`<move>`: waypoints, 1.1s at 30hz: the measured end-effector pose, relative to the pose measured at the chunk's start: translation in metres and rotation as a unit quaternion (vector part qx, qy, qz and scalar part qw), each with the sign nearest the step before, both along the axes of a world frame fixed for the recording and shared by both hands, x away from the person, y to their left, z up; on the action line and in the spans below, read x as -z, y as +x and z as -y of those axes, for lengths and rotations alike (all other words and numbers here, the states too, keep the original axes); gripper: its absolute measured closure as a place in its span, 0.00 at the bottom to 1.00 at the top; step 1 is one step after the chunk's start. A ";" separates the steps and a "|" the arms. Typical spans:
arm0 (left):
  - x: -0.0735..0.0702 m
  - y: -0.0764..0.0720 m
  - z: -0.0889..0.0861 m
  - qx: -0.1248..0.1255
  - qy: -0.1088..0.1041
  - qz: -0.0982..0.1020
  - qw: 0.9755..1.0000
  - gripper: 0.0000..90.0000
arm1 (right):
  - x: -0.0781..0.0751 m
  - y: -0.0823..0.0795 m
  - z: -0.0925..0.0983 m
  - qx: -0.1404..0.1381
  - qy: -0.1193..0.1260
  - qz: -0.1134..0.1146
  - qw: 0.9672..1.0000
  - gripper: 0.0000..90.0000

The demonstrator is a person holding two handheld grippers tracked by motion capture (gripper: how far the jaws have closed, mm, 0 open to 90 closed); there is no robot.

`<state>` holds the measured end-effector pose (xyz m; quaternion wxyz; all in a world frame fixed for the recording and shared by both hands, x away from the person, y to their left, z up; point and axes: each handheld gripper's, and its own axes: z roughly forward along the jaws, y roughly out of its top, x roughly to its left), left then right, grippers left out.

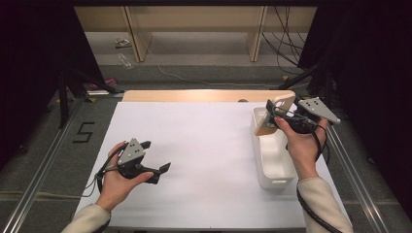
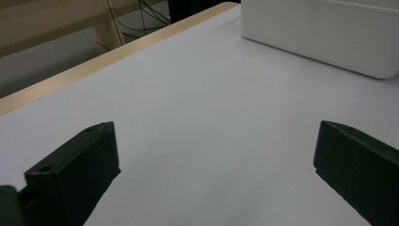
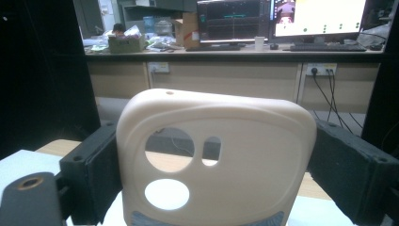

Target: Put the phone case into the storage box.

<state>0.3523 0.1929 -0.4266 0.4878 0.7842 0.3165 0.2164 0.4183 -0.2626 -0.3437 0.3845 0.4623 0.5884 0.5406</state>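
Two grippers are seen from above: the left gripper (image 1: 156, 160) is held spread over the white table (image 1: 204, 145), while the right gripper (image 1: 275, 112) clamps a cream phone case (image 1: 278, 108) above a white bin (image 1: 272, 160). Along the left gripper's jaws, nothing is grasped. Between the right gripper's jaws, the phone case (image 3: 216, 160) is pinched upright.

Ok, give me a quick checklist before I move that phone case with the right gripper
1. Case clamped between the right gripper jaws: ok.
2. Case upright in the grip, camera holes showing: ok.
3. Case held over the far end of the bin: ok.
4. Bin interior free of things: cannot tell, the hand covers part.
5. Left gripper open and holding nothing: ok.
6. Left gripper apart from the bin: ok.
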 end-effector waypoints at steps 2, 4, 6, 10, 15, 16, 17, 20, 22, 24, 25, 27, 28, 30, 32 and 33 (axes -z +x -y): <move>0.000 0.000 -0.001 -0.001 -0.001 0.001 1.000 0.00 | 0.000 0.001 -0.002 -0.001 -0.001 0.000 1.000 0.13; 0.000 0.000 -0.001 -0.002 -0.001 0.004 1.000 0.00 | -0.001 0.002 -0.003 0.000 -0.005 -0.001 1.000 0.13; -0.001 0.000 -0.001 -0.002 -0.002 0.005 1.000 0.00 | -0.001 0.004 -0.004 0.001 -0.006 0.000 1.000 0.13; 0.000 0.000 -0.001 -0.003 -0.002 0.005 1.000 0.00 | -0.002 0.006 -0.006 0.002 -0.007 0.002 1.000 0.13; 0.000 0.000 0.000 -0.003 -0.002 0.005 1.000 0.00 | -0.002 0.009 -0.006 0.007 -0.011 0.001 1.000 0.13; 0.000 0.000 0.000 -0.003 -0.003 0.005 1.000 0.00 | -0.001 0.010 -0.006 0.008 -0.013 0.001 1.000 0.13; 0.000 0.000 0.000 -0.003 -0.003 0.005 1.000 0.00 | -0.001 0.010 -0.006 0.009 -0.014 0.000 1.000 0.13; 0.000 0.000 0.000 -0.003 -0.003 0.005 1.000 0.00 | -0.001 0.012 -0.006 0.011 -0.015 0.001 1.000 0.13; -0.001 0.000 0.000 -0.003 -0.003 0.005 1.000 0.00 | -0.001 0.013 -0.006 0.013 -0.016 0.000 1.000 0.13; -0.001 0.000 0.000 -0.003 -0.004 0.005 1.000 0.00 | -0.001 0.014 -0.006 0.015 -0.017 0.003 1.000 0.13; -0.001 0.000 0.000 -0.003 -0.003 0.005 1.000 0.00 | -0.001 0.014 -0.005 0.016 -0.019 0.003 1.000 0.13; 0.000 0.000 0.000 -0.003 -0.003 0.005 1.000 0.00 | 0.000 0.015 -0.005 0.017 -0.019 0.002 1.000 0.13; 0.000 0.000 0.000 -0.003 -0.003 0.005 1.000 0.00 | 0.000 0.016 -0.005 0.018 -0.020 0.003 1.000 0.13; -0.001 0.000 0.000 -0.003 -0.003 0.005 1.000 0.00 | -0.001 0.017 -0.005 0.020 -0.024 0.001 1.000 0.13; -0.001 0.000 0.000 -0.003 -0.003 0.005 1.000 0.00 | -0.001 0.018 -0.004 0.022 -0.026 0.000 0.999 0.13; -0.001 0.001 0.000 -0.004 -0.003 0.005 1.000 0.00 | -0.002 0.018 -0.004 0.023 -0.028 0.000 0.999 0.13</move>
